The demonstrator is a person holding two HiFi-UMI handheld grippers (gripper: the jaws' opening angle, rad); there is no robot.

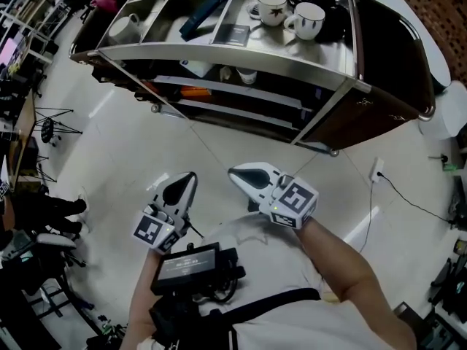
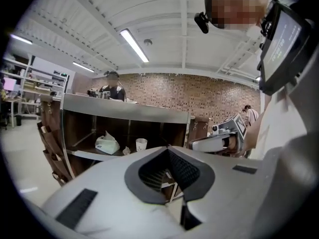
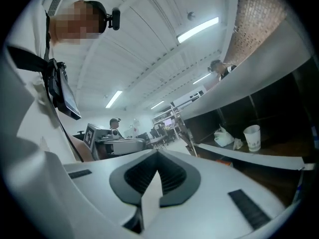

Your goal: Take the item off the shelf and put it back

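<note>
"On the middle level of the dark shelf unit with the curved metal rim, is that a white paper cup?"

"Yes. It stands upright with its long axis vertical and its mouth facing up. A crumpled white bag sits near it, to its left in the left gripper view."

"How does the cup look?"

"Plain white and tapering toward its base. It is small in every view, so I can't make out any print on it."

"And from the head view?"

"Only its mouth and upper wall show below the metal rim. The top level hides the rest."

"What lies on that top level?"

"Two white ceramic mugs stand upright. A long dark blue object lies flat, its length slanting from lower left to upper right. I can't tell what it is."

"Which of these is the item to take?"

"I can't tell. Everything is on the shelf, and neither claw carries anything."

"So how do the claws stand?"

"The left claw has its tips together, and only the hollow between the ribbed pads shows. The right claw is closed and empty too. Both hang over the pale floor, well apart from the shelf, with their tips toward it."
</note>
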